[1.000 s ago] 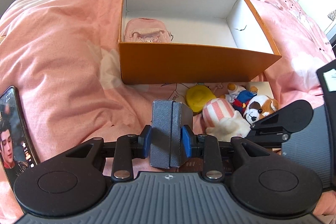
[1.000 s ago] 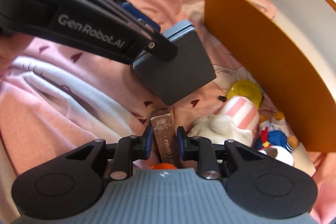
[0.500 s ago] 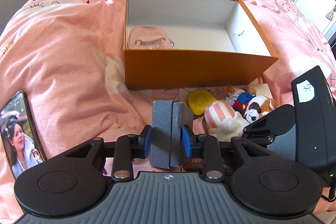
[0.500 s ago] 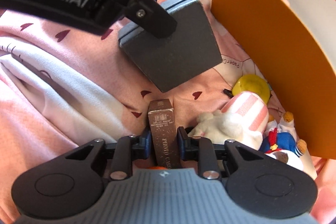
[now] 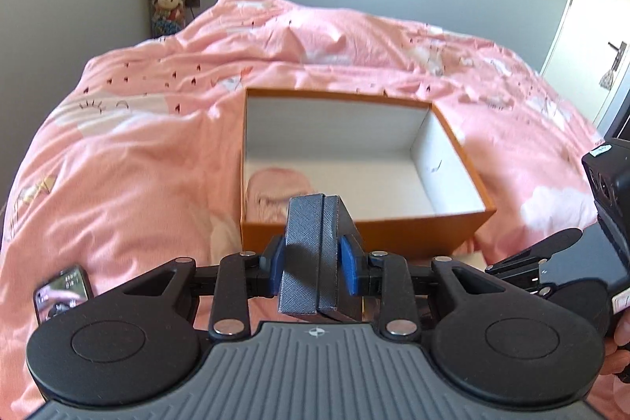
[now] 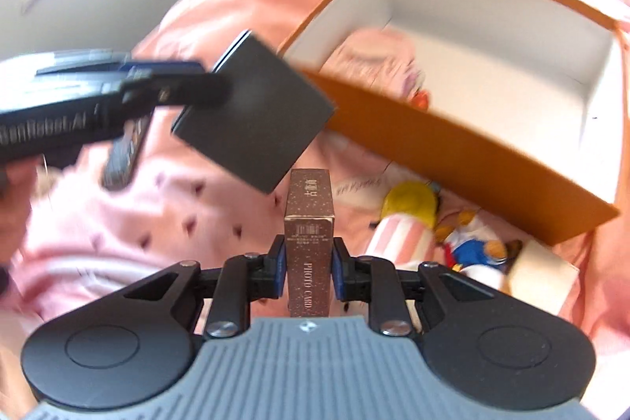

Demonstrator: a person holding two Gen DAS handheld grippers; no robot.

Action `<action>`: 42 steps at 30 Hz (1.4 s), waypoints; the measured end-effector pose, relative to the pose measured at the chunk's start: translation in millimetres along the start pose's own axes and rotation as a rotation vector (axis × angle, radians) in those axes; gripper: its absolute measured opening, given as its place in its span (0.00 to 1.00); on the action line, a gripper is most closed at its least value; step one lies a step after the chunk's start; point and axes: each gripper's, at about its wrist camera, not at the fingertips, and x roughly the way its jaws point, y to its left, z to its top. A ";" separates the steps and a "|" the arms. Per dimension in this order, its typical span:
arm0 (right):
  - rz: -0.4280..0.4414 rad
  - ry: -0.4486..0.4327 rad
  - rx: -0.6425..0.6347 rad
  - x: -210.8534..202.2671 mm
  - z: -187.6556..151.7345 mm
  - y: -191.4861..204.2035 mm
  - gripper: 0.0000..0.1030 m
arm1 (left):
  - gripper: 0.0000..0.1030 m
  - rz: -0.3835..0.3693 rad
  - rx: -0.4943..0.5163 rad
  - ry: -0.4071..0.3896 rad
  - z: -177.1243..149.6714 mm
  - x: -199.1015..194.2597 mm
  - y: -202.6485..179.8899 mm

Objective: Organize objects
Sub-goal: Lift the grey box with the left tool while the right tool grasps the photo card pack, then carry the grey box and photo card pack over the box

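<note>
My left gripper is shut on a grey textured case and holds it above the bed, in front of the orange box. The case also shows in the right wrist view, raised near the box's near corner. My right gripper is shut on a brown photo card box, held above the bed beside the orange box. A pink item lies inside the box at its left end.
A yellow toy, a pink striped plush and a duck figure lie on the pink duvet in front of the box. A phone lies at the left. A white card lies under the toys.
Both grippers have risen with their loads. The left one now looks over the box's front wall; the toys have dropped out of its view. The right one has lifted the photo card box.
</note>
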 end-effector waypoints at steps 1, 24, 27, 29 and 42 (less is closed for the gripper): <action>0.006 -0.020 0.022 -7.7 3.9 -1.9 0.23 | 0.05 0.006 0.013 -0.023 5.0 -2.7 -1.8; -0.041 -0.114 0.192 -8.0 15.3 -48.3 0.23 | 0.62 -0.063 -0.134 0.362 -24.3 109.8 43.6; -0.029 -0.115 0.203 -1.8 13.9 -52.5 0.23 | 0.69 -0.061 -0.170 0.401 -33.9 127.5 47.4; -0.022 -0.114 0.211 3.0 13.5 -54.1 0.23 | 0.72 -0.058 -0.184 0.418 -38.1 136.4 48.7; 0.020 -0.104 0.255 17.5 11.0 -66.9 0.24 | 0.71 -0.073 -0.225 0.480 -54.1 163.8 50.3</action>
